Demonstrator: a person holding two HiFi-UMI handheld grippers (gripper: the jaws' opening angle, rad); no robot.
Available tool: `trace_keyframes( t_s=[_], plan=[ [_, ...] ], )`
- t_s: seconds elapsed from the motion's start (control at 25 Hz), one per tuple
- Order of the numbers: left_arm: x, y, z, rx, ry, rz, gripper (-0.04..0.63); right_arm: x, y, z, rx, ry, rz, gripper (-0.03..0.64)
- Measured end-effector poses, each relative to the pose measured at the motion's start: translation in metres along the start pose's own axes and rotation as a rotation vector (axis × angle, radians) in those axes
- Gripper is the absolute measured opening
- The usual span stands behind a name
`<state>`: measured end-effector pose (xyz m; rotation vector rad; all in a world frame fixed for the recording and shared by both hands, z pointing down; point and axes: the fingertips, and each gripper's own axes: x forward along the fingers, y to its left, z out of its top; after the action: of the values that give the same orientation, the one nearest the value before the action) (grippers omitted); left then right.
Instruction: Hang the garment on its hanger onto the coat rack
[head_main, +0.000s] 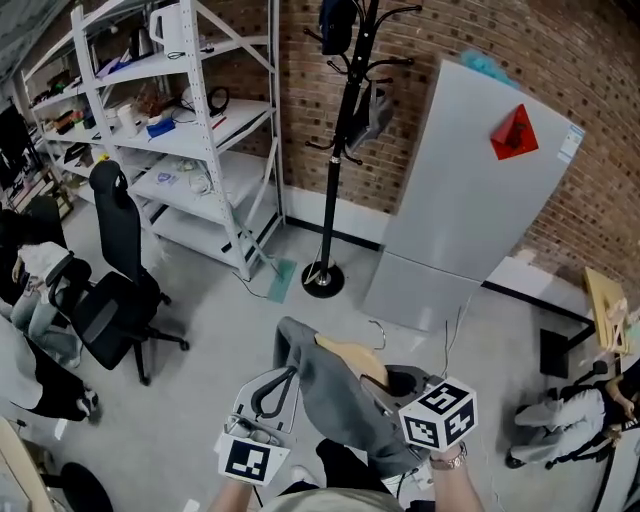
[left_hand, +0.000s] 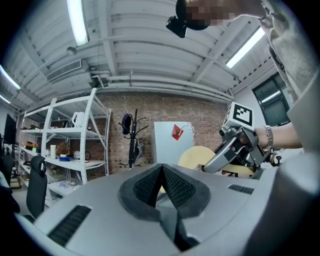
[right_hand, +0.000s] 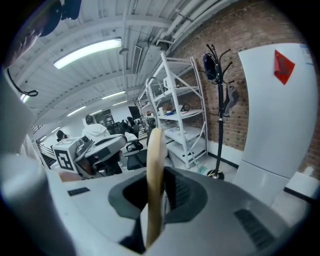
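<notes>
Right gripper view: the right gripper has jaws clamped on the hanger. The left gripper has jaws together, empty. Carry it level to the coat rack.

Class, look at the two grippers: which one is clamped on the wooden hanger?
The right gripper: the pale wooden hanger stands edge-on between its jaws. The left gripper has its jaws pressed together with nothing seen between them.

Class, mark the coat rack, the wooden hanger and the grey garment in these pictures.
coat rack (head_main: 332, 190), head view, on its black pole.
wooden hanger (right_hand: 154, 165), right gripper view, on its edge.
grey garment (head_main: 335, 395), head view, on its draped middle.
</notes>
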<state>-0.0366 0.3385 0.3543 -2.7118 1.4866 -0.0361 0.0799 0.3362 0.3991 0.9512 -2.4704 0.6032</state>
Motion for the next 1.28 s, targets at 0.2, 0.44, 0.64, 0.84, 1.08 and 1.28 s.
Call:
trace_keyframes(
  t_s=[0.2, 0.44, 0.64, 0.84, 1.08, 1.28],
  plan=[
    [0.055, 0.021, 0.000, 0.014, 0.001, 0.016, 0.002, 0.025, -0.039, 0.024, -0.010, 0.002, 0.038, 0.063],
    [0.115, 0.042, 0.004, 0.030, -0.004, 0.075, 0.002, 0.055, -0.076, 0.054, -0.057, 0.008, 0.112, 0.063],
    [0.144, 0.056, 0.009, 0.037, 0.001, 0.120, 0.002, 0.073, -0.095, 0.077, -0.106, 0.018, 0.162, 0.063],
    [0.165, 0.071, 0.008, 0.038, 0.013, 0.139, 0.002, 0.087, -0.119, 0.095, -0.116, 0.027, 0.166, 0.063],
    [0.204, 0.099, 0.002, 0.047, -0.001, 0.121, 0.002, 0.112, -0.155, 0.119, -0.105, 0.017, 0.134, 0.063],
    [0.242, 0.130, -0.007, 0.018, 0.002, 0.084, 0.002, 0.140, -0.184, 0.136, -0.074, 0.044, 0.092, 0.063]
  ],
)
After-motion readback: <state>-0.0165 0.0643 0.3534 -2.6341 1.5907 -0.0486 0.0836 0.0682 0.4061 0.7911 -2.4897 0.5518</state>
